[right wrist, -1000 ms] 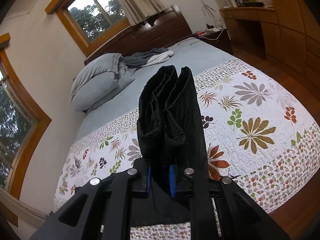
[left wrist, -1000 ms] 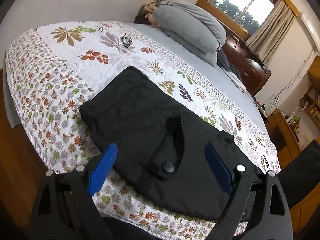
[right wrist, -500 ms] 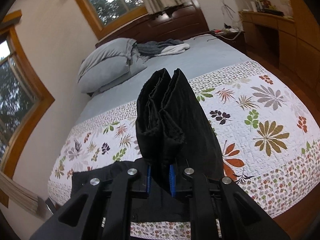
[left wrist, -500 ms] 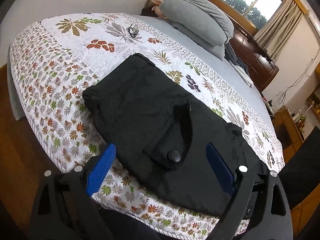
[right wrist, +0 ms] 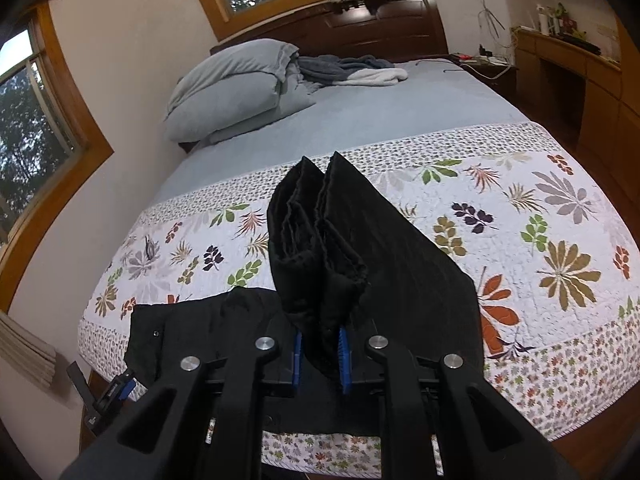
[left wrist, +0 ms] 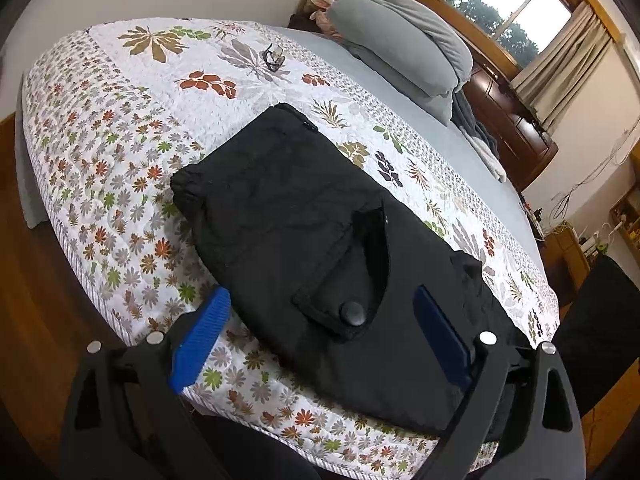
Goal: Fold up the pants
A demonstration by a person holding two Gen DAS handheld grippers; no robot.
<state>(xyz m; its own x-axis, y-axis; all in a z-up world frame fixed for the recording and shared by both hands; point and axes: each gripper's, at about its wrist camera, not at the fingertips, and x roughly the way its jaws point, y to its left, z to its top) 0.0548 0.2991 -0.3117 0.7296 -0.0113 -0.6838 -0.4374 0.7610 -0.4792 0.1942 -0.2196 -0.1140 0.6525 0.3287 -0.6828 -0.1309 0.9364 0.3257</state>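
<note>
Left wrist view: black pants (left wrist: 312,248) lie flat on the floral quilt (left wrist: 120,152) near the foot edge of the bed (left wrist: 400,92), running from near right to far left. A pocket flap with a round black button (left wrist: 352,314) faces up at the near part of the garment. The left claw (left wrist: 320,336) stands released, its two blue fingers (left wrist: 200,340) spread wide to either side of the pants near the bed's edge; nothing lies between them in contact. A small dark object, seemingly folded glasses (left wrist: 273,56), rests on the quilt at the far side. Grey pillows (left wrist: 404,48) are stacked at the far right, before a dark wooden headboard (left wrist: 508,132) and a window (left wrist: 508,8).

Right wrist view: the right claw (right wrist: 320,354) is clenched on the leg ends of the pants (right wrist: 320,248), the bunched hems rising between the blue pads (right wrist: 344,360) and standing above the quilt (right wrist: 540,240). From the grip, black cloth drapes down to the right onto the quilt, while the waist portion lies flat at the near left edge of the bed. Beyond lie the grey sheet (right wrist: 400,116), the pillows (right wrist: 232,88) and a crumpled grey and white blanket (right wrist: 352,70) at the headboard (right wrist: 384,32).
</note>
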